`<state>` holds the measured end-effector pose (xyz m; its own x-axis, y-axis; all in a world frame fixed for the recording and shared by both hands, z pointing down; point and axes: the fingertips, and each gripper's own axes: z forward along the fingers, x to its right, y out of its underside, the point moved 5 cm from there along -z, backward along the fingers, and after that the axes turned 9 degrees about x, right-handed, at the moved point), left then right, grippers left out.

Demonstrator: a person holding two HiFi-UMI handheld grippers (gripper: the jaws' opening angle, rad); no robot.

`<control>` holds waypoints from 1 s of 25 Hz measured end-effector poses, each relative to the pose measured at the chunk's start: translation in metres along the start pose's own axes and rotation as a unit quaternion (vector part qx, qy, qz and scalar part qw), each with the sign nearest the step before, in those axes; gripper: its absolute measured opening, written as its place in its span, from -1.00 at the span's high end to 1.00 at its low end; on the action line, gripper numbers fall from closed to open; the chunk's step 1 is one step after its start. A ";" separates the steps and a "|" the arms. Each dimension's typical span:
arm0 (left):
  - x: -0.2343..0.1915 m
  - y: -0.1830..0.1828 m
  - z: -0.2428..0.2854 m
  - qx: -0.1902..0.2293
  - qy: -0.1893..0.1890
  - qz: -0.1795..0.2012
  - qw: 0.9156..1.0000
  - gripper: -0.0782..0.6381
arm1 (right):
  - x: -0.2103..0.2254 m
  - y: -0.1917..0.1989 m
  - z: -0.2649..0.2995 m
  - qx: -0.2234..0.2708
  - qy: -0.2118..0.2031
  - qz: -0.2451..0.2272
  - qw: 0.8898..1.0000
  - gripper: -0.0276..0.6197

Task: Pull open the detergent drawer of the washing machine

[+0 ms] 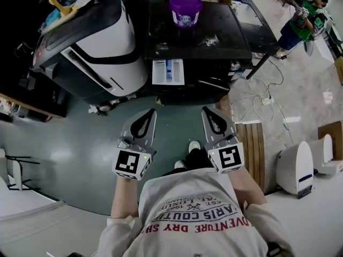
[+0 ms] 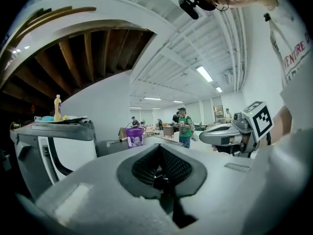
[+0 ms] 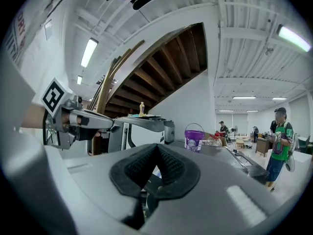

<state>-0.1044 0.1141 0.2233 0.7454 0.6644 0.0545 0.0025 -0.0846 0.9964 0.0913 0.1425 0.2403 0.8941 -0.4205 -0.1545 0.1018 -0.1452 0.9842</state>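
The black washing machine (image 1: 214, 47) stands ahead of me. Its white detergent drawer (image 1: 168, 71), with a blue insert, sticks out of the front toward me. My left gripper (image 1: 152, 112) and right gripper (image 1: 206, 111) hang side by side in the air, short of the drawer and apart from it, both pointing at the machine. Each is shut with nothing between its jaws. In the left gripper view the left gripper's (image 2: 159, 148) black pads meet at a point; the right gripper view shows the right gripper (image 3: 157, 147) closed the same way. A purple bucket (image 1: 185, 8) sits on top of the machine.
A white and black appliance (image 1: 102, 47) with clutter on top stands left of the washer. Cables (image 1: 262, 98) trail on the floor to the right, beside a wooden pallet (image 1: 252, 143) and white units (image 1: 295, 167). Another person (image 1: 300, 20) stands at the far right.
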 end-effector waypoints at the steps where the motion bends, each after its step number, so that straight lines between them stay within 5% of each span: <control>1: 0.002 -0.001 -0.002 0.000 0.002 0.005 1.000 0.77 | -0.001 0.001 -0.001 -0.001 0.000 0.003 1.000 0.91; 25: -0.006 0.003 -0.017 -0.010 -0.041 -0.003 0.999 0.77 | -0.015 -0.006 0.002 0.006 -0.021 0.006 1.000 0.91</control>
<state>-0.1203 0.1224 0.2267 0.7973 0.6019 0.0445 -0.0056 -0.0663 0.9978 0.0764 0.1479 0.2361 0.8764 -0.4589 -0.1459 0.0848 -0.1511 0.9849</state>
